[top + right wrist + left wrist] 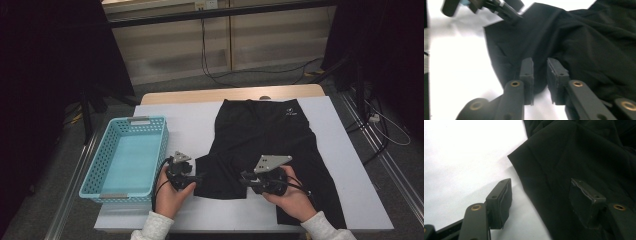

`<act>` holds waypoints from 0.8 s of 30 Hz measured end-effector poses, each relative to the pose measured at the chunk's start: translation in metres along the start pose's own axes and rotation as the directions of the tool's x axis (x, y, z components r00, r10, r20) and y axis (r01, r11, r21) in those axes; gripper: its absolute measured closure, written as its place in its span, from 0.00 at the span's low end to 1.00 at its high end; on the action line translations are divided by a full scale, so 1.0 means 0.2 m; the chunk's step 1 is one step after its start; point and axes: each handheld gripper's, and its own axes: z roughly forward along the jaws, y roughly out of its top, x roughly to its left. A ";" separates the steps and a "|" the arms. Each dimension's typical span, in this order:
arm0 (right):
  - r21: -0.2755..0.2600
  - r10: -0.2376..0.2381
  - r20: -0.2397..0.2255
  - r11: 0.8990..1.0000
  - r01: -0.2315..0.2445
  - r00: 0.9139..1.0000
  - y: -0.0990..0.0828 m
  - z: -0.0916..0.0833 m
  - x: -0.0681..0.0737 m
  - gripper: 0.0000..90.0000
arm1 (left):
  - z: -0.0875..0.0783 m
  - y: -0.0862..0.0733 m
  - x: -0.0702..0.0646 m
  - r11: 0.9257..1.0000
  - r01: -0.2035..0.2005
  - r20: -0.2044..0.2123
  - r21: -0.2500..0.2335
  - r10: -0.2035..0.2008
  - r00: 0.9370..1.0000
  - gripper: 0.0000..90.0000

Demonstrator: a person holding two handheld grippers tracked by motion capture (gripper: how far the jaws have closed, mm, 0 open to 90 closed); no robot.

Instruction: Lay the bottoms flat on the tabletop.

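White tabletop (350, 200) is seen beneath; left gripper (544, 195) is held apart astride the folded hem of the black shorts (270, 145), right gripper (540, 75) slightly parted with cloth between, unclamped. Folding step judged underway; a firm pinch is called for next, blue basket (150, 125) left of both.

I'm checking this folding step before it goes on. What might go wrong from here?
The left tool stands open over the black shorts hem, one pad on bare table; closing may miss the cloth. The right tool has a narrow gap with no cloth pinched, so the fold may slip.
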 end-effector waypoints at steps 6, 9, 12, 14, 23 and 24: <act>0.083 -0.026 -0.002 0.996 0.026 1.000 -0.03 0.14 0.03 0.69 | -0.01 0.00 0.00 1.000 0.000 0.004 0.002 0.000 1.000 0.45; 0.099 -0.026 -0.047 0.995 0.031 0.999 -0.04 0.15 0.04 0.96 | -0.01 0.00 0.00 1.000 0.005 0.007 0.007 -0.005 1.000 0.50; 0.111 -0.031 -0.060 0.993 0.038 0.998 -0.05 0.12 0.05 0.98 | -0.02 0.00 0.00 1.000 0.011 0.012 0.012 -0.011 1.000 0.51; 0.111 -0.025 -0.075 0.993 0.033 0.997 -0.05 0.10 0.06 0.98 | -0.02 0.00 0.00 1.000 0.018 0.013 0.015 -0.018 1.000 0.54; 0.082 -0.031 -0.090 0.996 0.039 0.995 -0.07 0.02 0.14 0.98 | -0.04 -0.02 -0.04 0.996 0.068 0.083 0.060 -0.073 0.994 0.84; 0.078 -0.029 -0.087 0.996 0.036 0.996 -0.08 0.01 0.14 0.98 | -0.04 -0.03 -0.05 0.994 0.078 0.090 0.071 -0.084 0.992 0.88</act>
